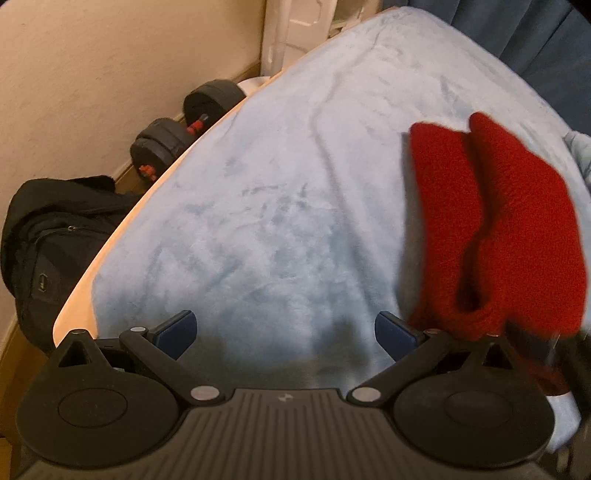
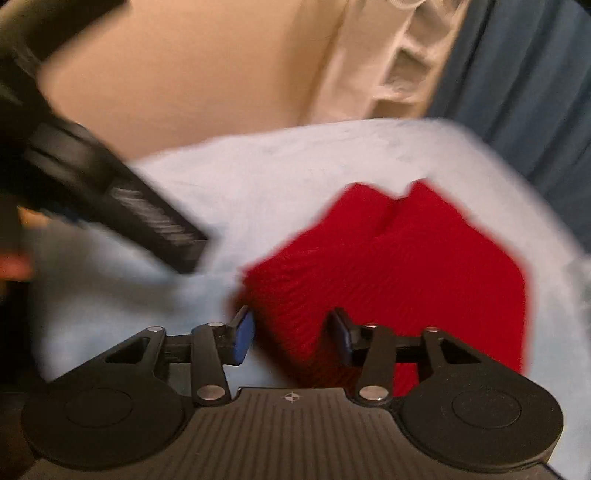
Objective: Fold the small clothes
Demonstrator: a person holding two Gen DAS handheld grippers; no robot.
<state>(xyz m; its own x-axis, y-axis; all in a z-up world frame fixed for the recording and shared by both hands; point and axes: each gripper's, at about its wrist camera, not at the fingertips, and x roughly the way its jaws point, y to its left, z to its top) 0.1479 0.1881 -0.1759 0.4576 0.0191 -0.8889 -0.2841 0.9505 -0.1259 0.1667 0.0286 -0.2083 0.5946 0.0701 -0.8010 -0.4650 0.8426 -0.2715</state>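
Note:
A pair of red knit socks (image 1: 495, 229) lies side by side on the light blue blanket (image 1: 258, 203), at the right of the left wrist view. My left gripper (image 1: 286, 332) hangs open and wide over bare blanket to the left of the socks, with nothing between its blue pads. In the blurred right wrist view the red socks (image 2: 406, 273) fill the middle. My right gripper (image 2: 291, 336) stands partly open above their near left edge, and the pads do not press on the cloth. The left tool's black casing (image 2: 155, 218) shows blurred at the upper left.
The blanket covers a bed whose pale edge (image 1: 122, 221) runs along the left. On the floor beside it lie black dumbbells (image 1: 184, 129) and a black backpack (image 1: 55, 229). A dark blue curtain (image 1: 535, 37) hangs behind the bed, and a white fixture (image 1: 295, 29) stands at the wall.

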